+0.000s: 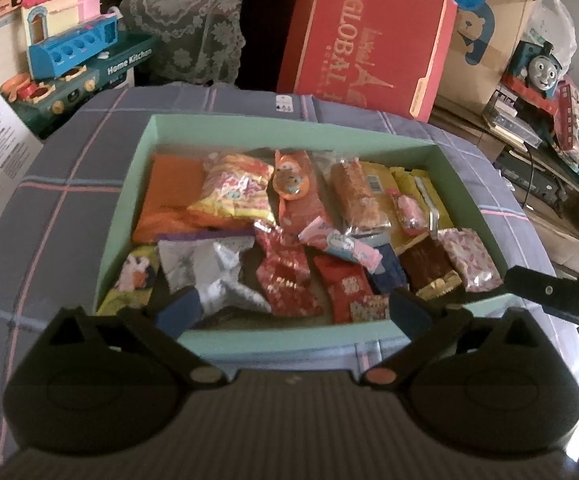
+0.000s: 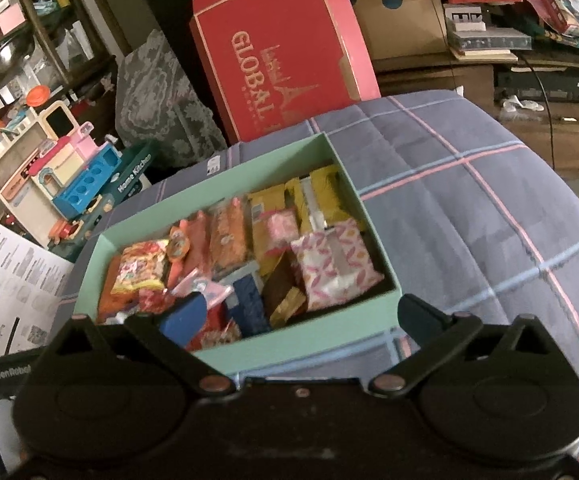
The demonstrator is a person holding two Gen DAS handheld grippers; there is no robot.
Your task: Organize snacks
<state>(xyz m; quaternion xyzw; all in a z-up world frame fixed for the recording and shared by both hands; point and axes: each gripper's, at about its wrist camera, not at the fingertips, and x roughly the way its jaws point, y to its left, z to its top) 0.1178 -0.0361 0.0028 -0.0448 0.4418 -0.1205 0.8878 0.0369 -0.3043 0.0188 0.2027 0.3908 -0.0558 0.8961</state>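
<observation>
Peering past our left tool, spread wide and empty, we lose the front snacks behind its fingers. Mint box sits mid-bed, its near wall just ahead of both tools. Right tool, released too, hides the box's near-left corner; silver packet reads blurry.
</observation>
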